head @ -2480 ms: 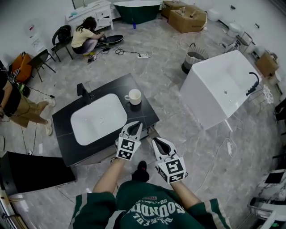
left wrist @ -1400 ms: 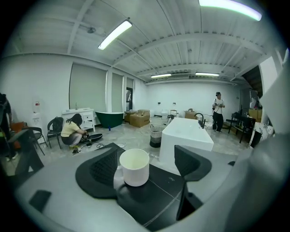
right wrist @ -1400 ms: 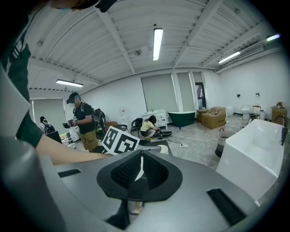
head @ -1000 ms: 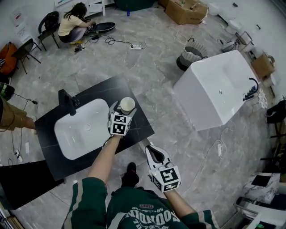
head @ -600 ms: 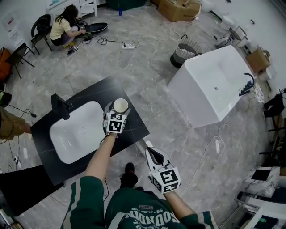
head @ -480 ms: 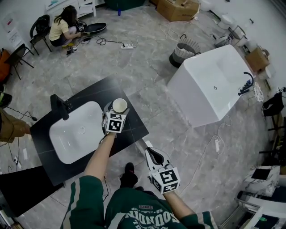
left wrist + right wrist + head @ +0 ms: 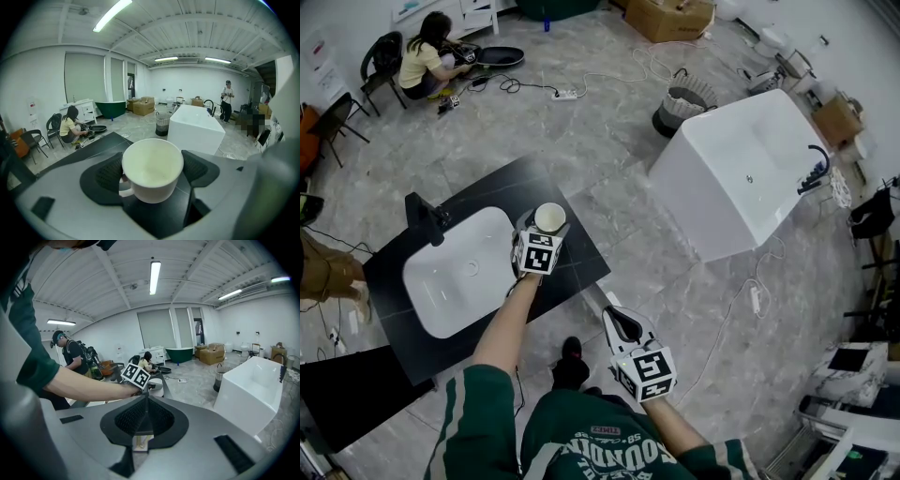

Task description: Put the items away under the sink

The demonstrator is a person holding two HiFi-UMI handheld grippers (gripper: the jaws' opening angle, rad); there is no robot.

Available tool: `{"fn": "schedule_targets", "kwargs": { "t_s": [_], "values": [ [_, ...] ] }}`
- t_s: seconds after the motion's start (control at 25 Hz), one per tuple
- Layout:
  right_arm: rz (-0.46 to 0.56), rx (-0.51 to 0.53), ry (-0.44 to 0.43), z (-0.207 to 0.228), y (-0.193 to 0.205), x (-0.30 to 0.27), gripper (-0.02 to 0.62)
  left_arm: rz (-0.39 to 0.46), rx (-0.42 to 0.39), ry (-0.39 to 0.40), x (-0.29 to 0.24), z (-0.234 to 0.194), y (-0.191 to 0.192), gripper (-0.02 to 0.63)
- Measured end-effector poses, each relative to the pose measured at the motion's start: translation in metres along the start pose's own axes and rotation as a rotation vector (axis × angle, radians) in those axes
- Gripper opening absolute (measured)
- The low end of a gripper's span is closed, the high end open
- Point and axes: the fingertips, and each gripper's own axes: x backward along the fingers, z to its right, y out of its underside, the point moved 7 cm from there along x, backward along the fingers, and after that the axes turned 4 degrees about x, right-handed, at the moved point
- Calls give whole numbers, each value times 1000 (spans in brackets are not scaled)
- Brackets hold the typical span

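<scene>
As the left gripper (image 7: 547, 225), mid-frame, pinches the mug (image 7: 152, 164) by its round wall, lifting may let it slip; the right gripper (image 7: 616, 319) hangs closed.

Left gripper (image 7: 540, 234) at the white mug (image 7: 549, 217) on the black counter (image 7: 577, 265).
The mug stands just right of the white sink (image 7: 455, 272), between the jaws, which seem to touch it from above. The right gripper (image 7: 616, 322) hangs over the grey floor (image 7: 675, 281), off the counter's corner.
</scene>
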Motion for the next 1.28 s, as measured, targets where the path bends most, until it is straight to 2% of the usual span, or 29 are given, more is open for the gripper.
{"fn": "schedule_targets", "kwargs": {
  "t_s": [0.52, 0.8, 1.04, 1.28],
  "values": [
    [35, 7, -33, -32, 13, 27, 44, 32, -42, 30, 60, 32, 15, 400],
    [52, 13, -48, -49, 30, 57, 44, 90, -65, 66, 113, 74, 27, 400],
    [66, 8, -58, -66, 47, 87, 44, 74, -80, 101, 166, 117, 51, 400],
    [80, 11, -46, -77, 68, 117, 44, 49, -103, 139, 206, 162, 90, 400]
  ]
}}
